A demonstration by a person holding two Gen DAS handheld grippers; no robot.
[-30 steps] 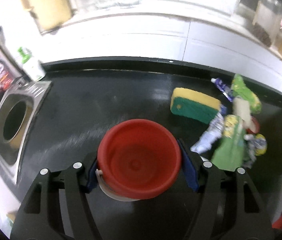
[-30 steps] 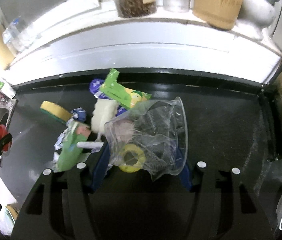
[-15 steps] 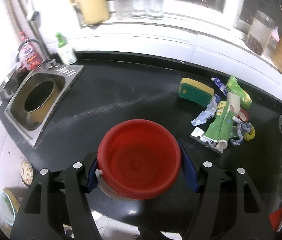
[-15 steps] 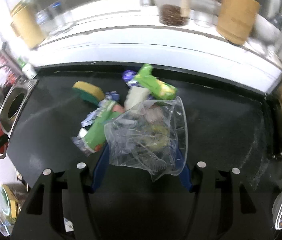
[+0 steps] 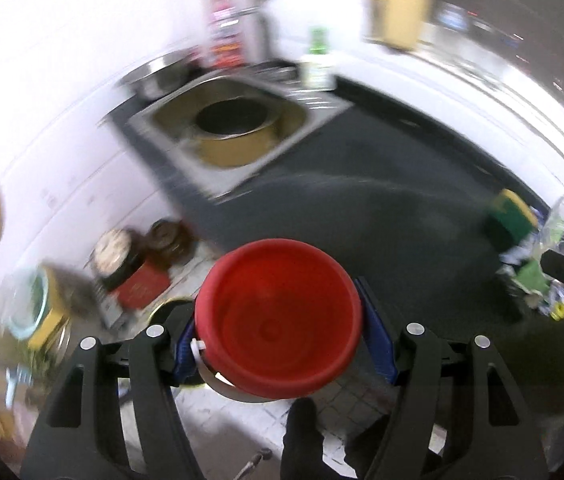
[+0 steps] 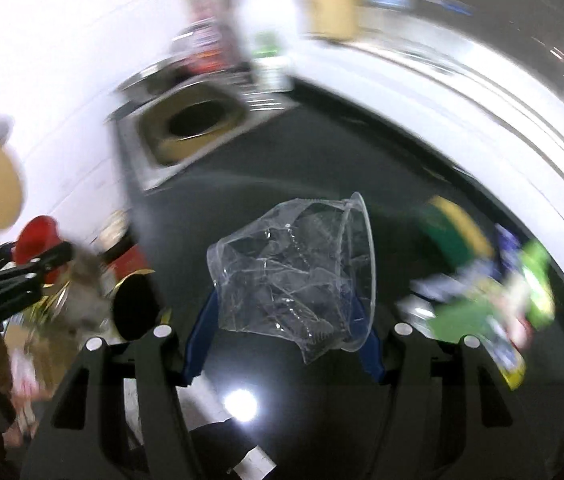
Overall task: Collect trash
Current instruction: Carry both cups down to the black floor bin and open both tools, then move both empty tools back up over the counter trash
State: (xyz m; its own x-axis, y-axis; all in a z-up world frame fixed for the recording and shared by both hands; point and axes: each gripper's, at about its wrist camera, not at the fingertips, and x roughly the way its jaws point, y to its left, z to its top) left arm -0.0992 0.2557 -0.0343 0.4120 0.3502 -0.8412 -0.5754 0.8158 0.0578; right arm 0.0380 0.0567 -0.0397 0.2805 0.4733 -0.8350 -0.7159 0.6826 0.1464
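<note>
Both claws had swung leftward off the trash pile since the earlier frames, so the sink (image 5: 238, 136) now sat far-centre in each blurred view and the floor showed beyond the table's near-left edge. The left claw (image 5: 282, 324) was clenched on a red cup (image 5: 280, 320), hanging over that edge above the tiled floor. The right claw (image 6: 287, 316) gripped a crumpled clear plastic cup (image 6: 297, 272) over the dark table (image 6: 321, 160).

By my reading, two pieces were picked up and in transit, probably toward a bin on the floor at near left, though blur hid which of the containers (image 5: 42, 308) there would be it. Nothing was yet dropped. Much remained: a yellow-green sponge (image 6: 455, 230) and a heap of green and blue wrappers (image 6: 489, 304) lay at the table's right side.

The table was black and glossy, backed by a white tiled wall. A green-capped bottle (image 5: 315, 64) stood beside the sink, and jars cluttered the floor.
</note>
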